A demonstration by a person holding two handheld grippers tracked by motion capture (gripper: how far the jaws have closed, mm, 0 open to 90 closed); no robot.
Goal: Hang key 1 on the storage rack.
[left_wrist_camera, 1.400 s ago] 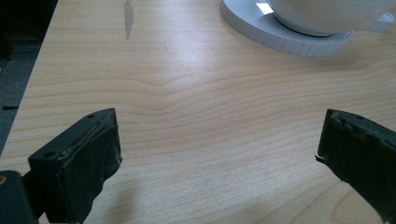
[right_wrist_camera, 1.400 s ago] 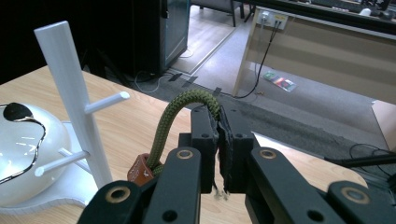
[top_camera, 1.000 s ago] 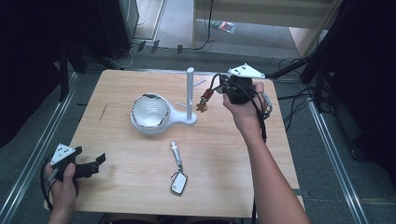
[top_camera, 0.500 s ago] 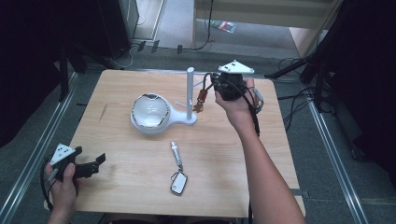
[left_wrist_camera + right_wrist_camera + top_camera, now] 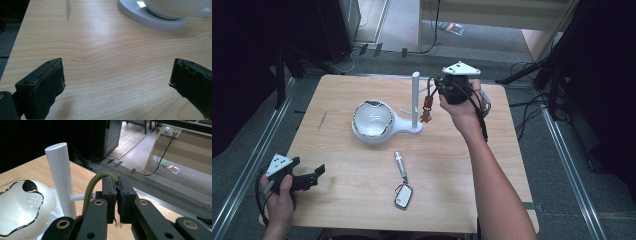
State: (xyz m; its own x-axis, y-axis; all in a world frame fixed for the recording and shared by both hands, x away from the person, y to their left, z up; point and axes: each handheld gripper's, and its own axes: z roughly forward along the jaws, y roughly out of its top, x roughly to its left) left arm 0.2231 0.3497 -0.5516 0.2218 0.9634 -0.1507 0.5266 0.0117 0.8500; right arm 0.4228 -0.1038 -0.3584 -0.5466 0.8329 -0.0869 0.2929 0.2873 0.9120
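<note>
The right claw (image 5: pixel 432 92) is closed on the green cord (image 5: pixel 93 185) of a keychain, beside the white post (image 5: pixel 415 100) near the counter's far edge. Next, I think, hang it on a peg (image 5: pixel 82 196). The left claw (image 5: pixel 116 82) stands wide, empty.

My right gripper (image 5: pixel 116 192) is matt black plastic with brass-coloured rivets, and it pinches a braided olive cord (image 5: pixel 93 186), rough like woven cloth. The stand's post (image 5: pixel 61 175) is matt white plastic with fine ridges. The bowl (image 5: pixel 21 205) is glossy white. The table (image 5: pixel 105 57) is smooth pale wood with visible grain. My left gripper's pads (image 5: pixel 51 85) look rough and worn.
</note>
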